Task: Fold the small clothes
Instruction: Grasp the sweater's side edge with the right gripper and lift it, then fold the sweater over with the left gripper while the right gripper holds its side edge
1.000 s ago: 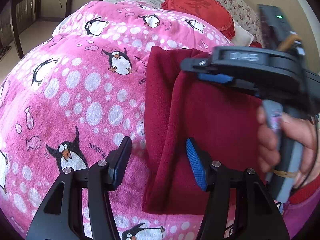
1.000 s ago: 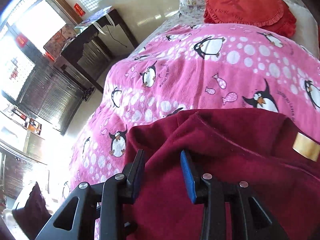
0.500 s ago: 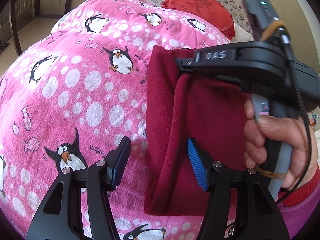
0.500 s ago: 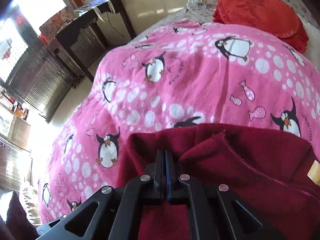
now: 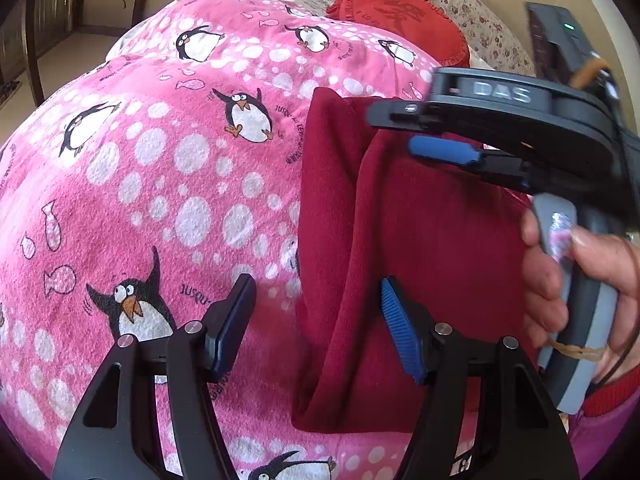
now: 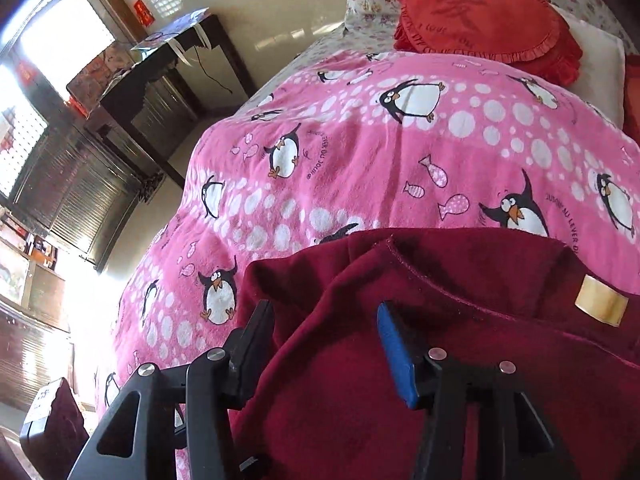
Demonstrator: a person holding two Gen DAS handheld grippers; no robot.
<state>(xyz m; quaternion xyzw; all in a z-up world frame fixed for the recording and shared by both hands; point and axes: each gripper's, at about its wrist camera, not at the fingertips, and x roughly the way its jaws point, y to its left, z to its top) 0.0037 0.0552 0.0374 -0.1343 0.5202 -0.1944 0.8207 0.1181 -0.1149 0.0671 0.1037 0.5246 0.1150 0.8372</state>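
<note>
A bed under a pink penguin blanket (image 5: 160, 184); dark red garment (image 5: 420, 260) at right, red cushion (image 6: 484, 12) at top.

Dark red fleece garment (image 5: 420, 240) folded lengthwise, lying on pink penguin blanket (image 5: 160, 200); gold label (image 6: 602, 306) showing

I am looking into a home bedroom. A bed fills the frame, covered by a pink penguin blanket (image 6: 400, 152), with a red frilled cushion (image 6: 484, 12) at upper right and a dark wooden desk (image 6: 160, 80) at upper left.
</note>
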